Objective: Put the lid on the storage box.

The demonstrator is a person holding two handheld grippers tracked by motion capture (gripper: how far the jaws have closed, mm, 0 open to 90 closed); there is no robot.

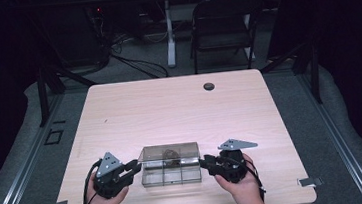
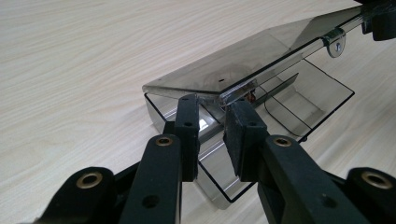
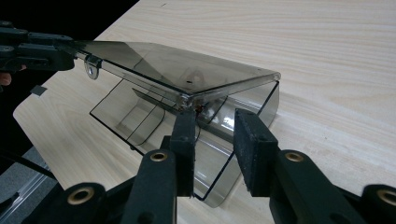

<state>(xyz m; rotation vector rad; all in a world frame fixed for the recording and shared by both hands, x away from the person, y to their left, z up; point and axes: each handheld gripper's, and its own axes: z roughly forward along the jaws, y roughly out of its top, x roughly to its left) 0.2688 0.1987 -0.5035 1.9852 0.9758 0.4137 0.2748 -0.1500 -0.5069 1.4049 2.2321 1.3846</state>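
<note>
A smoky clear plastic box (image 1: 170,172) with several compartments lies near the table's front edge, its hinged lid (image 1: 168,151) lifted at a slant. My left gripper (image 1: 136,166) is at the box's left end, and in the left gripper view the pads (image 2: 187,121) pinch the lid's near corner (image 2: 219,93). At the right end is my right gripper (image 1: 204,161). Its pads (image 3: 254,140) stand apart, with the lid's corner (image 3: 189,99) just above the left pad. A small dark thing (image 1: 170,156) lies in a back compartment.
The light wooden table (image 1: 169,108) has a dark round cable hole (image 1: 209,86) at the back. A folding chair (image 1: 224,25) and a desk leg (image 1: 169,33) stand on the floor beyond the table. Metal brackets (image 1: 309,181) sit at the front corners.
</note>
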